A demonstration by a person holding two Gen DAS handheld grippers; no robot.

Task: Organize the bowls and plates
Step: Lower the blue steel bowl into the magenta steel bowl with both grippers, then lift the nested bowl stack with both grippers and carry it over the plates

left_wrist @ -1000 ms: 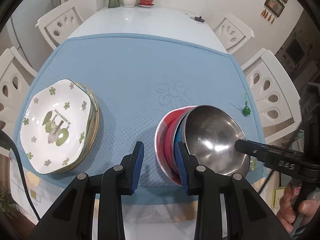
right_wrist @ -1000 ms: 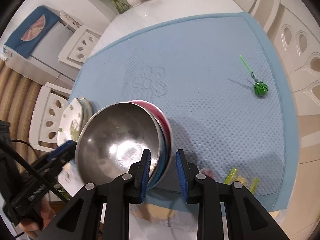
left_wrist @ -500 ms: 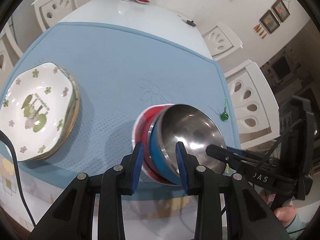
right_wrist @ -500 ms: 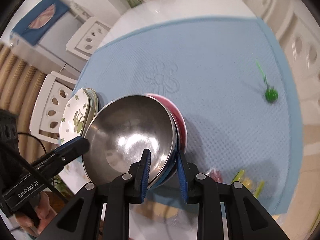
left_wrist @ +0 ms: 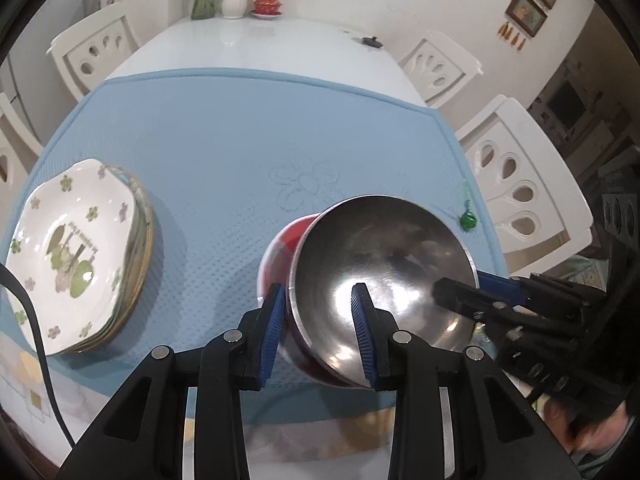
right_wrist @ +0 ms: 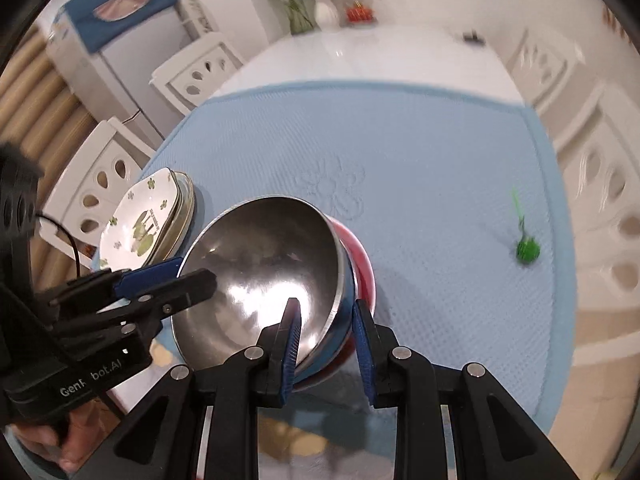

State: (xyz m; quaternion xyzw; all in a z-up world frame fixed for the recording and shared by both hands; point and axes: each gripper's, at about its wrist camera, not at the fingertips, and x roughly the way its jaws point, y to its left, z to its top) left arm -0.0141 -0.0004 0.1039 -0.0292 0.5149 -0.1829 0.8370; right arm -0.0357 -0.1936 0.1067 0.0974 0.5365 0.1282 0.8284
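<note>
A steel bowl [left_wrist: 384, 272] nests in a blue bowl and a red bowl [left_wrist: 280, 248], forming one tilted stack near the front edge of the blue mat [left_wrist: 224, 128]. My left gripper [left_wrist: 320, 332] is shut on the stack's near rim, one pad outside the red bowl and the other inside the steel bowl. My right gripper [right_wrist: 327, 344] is shut on the rim at the other side, and in the left wrist view it shows as the right gripper [left_wrist: 460, 296] clamping the right rim. A stack of white flowered plates [left_wrist: 72, 256] lies at the mat's left.
A small green trinket [left_wrist: 467, 220] lies on the mat's right side. White chairs [left_wrist: 516, 184] surround the table. A vase [left_wrist: 234, 0] and a red dish stand at the far end. A person's hand [right_wrist: 44, 440] holds the left gripper's handle.
My left gripper, earlier beside the stack with a bare gap, now straddles its rim with one pad inside the steel bowl. The right gripper stayed clamped while the stack tilted.
</note>
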